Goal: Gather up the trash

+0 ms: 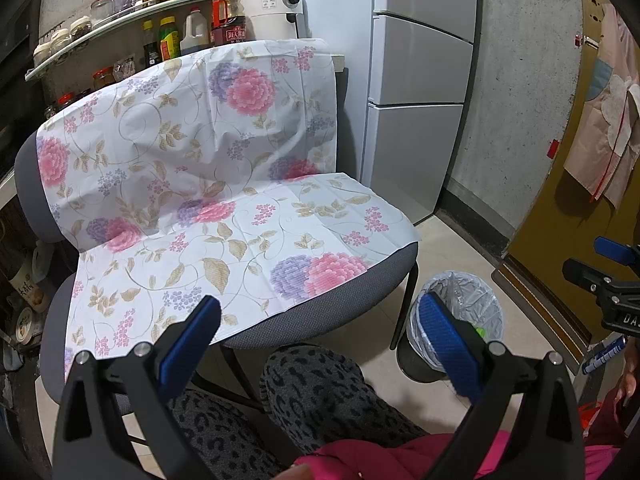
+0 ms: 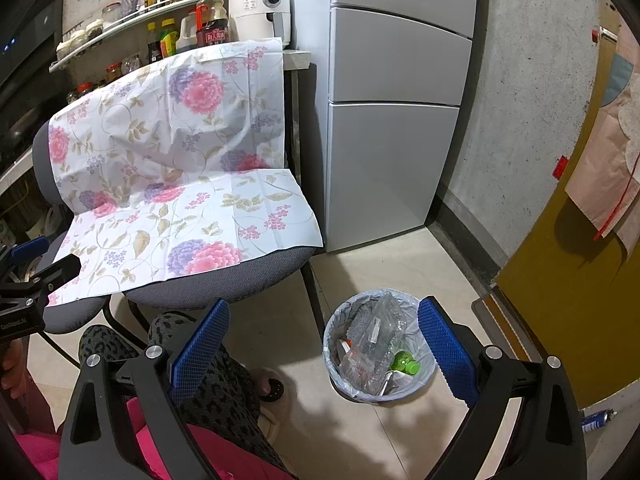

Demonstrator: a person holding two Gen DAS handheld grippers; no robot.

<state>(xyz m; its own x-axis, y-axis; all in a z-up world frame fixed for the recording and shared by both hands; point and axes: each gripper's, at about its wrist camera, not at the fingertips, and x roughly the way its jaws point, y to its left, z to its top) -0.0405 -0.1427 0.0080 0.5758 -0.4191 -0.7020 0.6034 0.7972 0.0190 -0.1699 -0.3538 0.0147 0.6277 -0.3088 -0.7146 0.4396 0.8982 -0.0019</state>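
Both the left gripper (image 1: pixel 320 336) and right gripper (image 2: pixel 324 340) hang with jaws released and empty; the heaped bin (image 2: pixel 378 346) risks spilling if nudged.

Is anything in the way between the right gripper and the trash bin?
Nothing visible. The right gripper is open and empty, and the bin sits on bare floor just ahead of it, beside the chair.

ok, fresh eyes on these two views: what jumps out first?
The floral cloth draped over the grey chair's back and seat fills the middle. To its right on the floor stands a lined trash bin holding crumpled clear plastic and a green bottle. Both tools, left tool and right tool, hang open and empty.
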